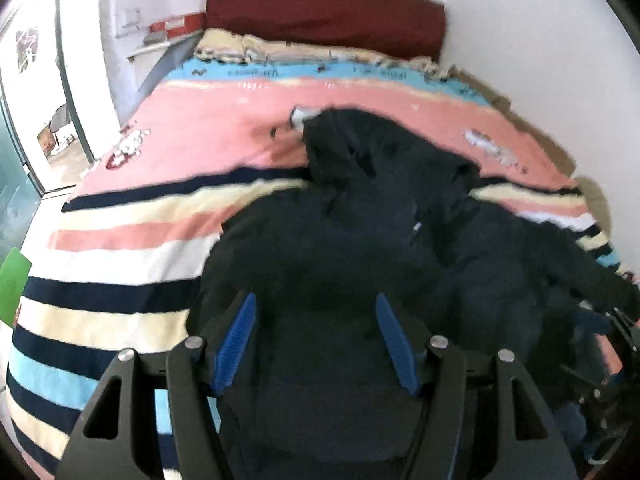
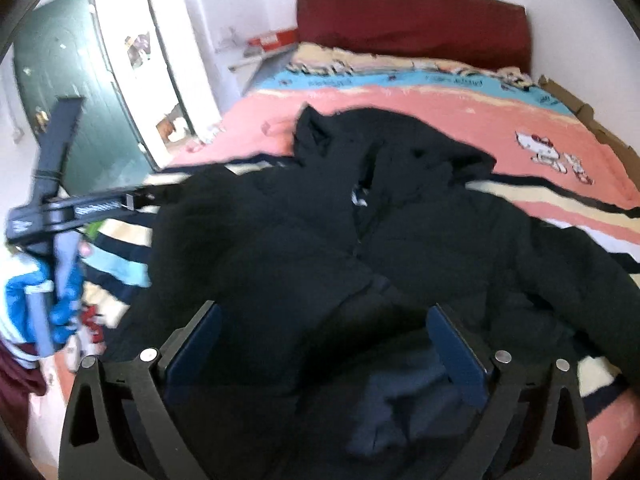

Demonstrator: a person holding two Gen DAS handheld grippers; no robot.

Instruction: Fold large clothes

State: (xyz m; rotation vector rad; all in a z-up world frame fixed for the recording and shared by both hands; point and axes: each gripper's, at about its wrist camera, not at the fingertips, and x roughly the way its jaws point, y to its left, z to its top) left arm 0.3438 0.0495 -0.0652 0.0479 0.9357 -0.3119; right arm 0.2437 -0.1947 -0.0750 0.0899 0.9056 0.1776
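White walls and one dark red headboard [image 1: 324,12] frame the bed [image 1: 132,216], which carries one striped blanket of pink, cream, navy and light blue. One large black jacket [image 1: 360,232] lies rumpled across the blanket's near half, reaching toward the bed's right edge, its collar pointing at the headboard. My left tongs [image 1: 316,340] hang over the jacket's near part, blue pads apart, gripping nothing. My right tongs [image 2: 324,344] stand just as wide above the same jacket, empty too. My one blue-gloved hand [image 2: 60,300] shows by the bed's left edge.
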